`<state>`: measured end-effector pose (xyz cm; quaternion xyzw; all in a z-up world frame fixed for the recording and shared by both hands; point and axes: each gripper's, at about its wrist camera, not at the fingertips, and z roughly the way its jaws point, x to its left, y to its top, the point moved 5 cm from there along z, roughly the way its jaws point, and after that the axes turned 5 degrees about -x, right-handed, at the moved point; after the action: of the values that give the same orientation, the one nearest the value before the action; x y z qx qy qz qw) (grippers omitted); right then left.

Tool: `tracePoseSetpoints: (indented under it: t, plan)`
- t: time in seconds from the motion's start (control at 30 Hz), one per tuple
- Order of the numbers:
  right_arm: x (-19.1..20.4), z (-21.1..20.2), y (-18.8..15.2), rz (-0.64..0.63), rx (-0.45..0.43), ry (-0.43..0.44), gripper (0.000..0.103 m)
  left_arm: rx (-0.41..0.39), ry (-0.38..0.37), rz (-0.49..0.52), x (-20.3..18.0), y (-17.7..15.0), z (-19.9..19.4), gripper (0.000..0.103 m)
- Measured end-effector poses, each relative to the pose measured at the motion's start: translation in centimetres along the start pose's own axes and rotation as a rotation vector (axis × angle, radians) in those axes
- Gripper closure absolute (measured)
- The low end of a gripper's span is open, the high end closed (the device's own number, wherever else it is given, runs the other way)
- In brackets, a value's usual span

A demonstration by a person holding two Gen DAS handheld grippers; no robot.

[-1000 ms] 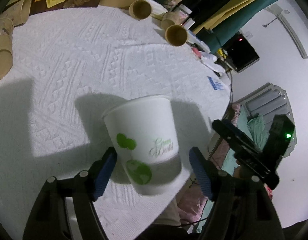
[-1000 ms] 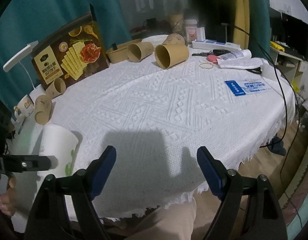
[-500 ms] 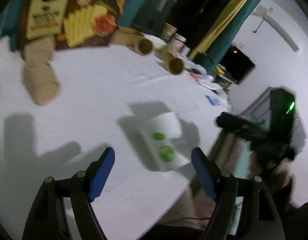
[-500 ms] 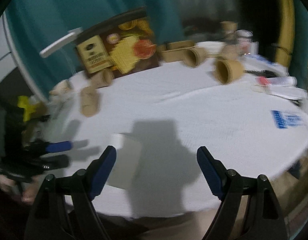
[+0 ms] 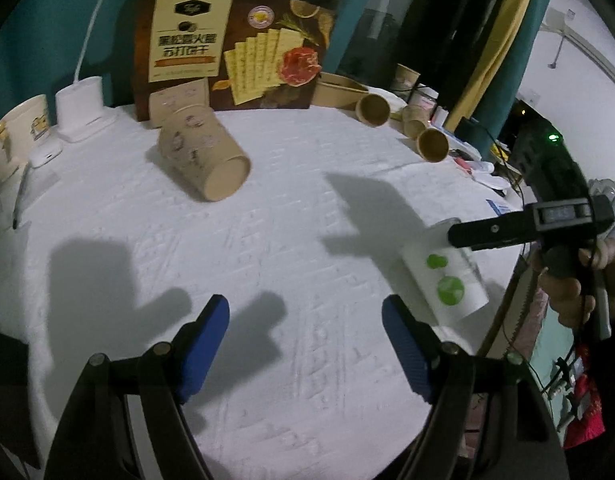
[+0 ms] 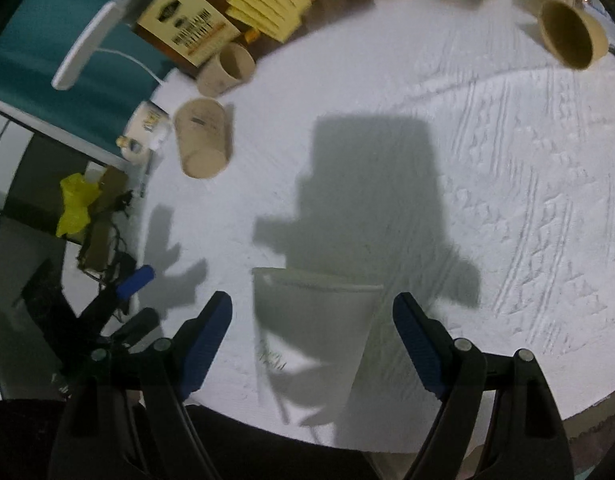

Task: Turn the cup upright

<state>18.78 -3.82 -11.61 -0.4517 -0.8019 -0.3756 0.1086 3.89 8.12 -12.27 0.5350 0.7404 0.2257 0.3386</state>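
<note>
Paper, cloth and plastic, nearly all of it matt.

The white cup (image 5: 443, 276) looks like smooth coated paper with green printed marks; the brown cups (image 5: 203, 156) are plain matt kraft paper. A white cloth (image 5: 267, 240) with a raised woven pattern covers the bench. The cracker box (image 5: 231, 48) is printed cardboard with a slight sheen. Both grippers (image 5: 305, 344) (image 6: 313, 344) have matt black plastic arms and ribbed blue pads (image 5: 205, 344) on the jaws.

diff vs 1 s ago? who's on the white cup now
The left gripper has backed away from the white cup, which sat between its open fingers, and now hangs open over bare tablecloth. The right gripper has swung over to straddle the cup, open, not gripping. The cup itself has moved little. The brown cups are unmoved.
</note>
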Motion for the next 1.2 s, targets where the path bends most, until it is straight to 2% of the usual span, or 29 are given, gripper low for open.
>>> tracePoseSetpoints:
  t: [0.23,0.3,0.47,0.57,0.67,0.8,0.93,1.07,1.2]
  plan:
    - [-0.8,2.7,0.4,-0.015,0.056,-0.052,0.023,0.001,0.000,-0.024,1.3,-0.2,0.0,0.024]
    - [-0.6,2.9,0.5,-0.035,0.060,-0.054,0.036,0.000,-0.005,-0.027,1.4,-0.2,0.0,0.024]
    - [0.3,2.6,0.7,-0.070,0.051,-0.062,0.039,0.003,-0.017,-0.037,1.7,-0.2,0.2,0.024]
    - [1.0,2.1,1.0,-0.099,0.017,-0.082,0.039,0.004,-0.023,-0.036,1.7,-0.1,0.3,0.024]
    - [1.7,1.0,2.0,-0.172,-0.069,-0.159,0.039,0.001,-0.023,-0.036,1.7,0.0,0.1,0.024]
    - [2.2,-0.8,3.5,-0.253,-0.301,-0.253,0.039,-0.003,-0.017,-0.041,1.7,0.0,0.0,0.024]
    - [1.3,-1.3,3.5,-0.217,-0.502,-0.286,0.039,0.000,-0.014,-0.043,1.7,0.0,0.0,0.024]
    - [1.0,-1.8,2.6,-0.170,-0.646,-0.272,0.039,0.010,-0.012,-0.040,1.6,-0.1,0.1,0.024]
    - [1.7,-1.4,1.5,-0.214,-0.693,-0.321,0.039,0.012,-0.009,-0.045,1.7,0.0,0.3,0.024]
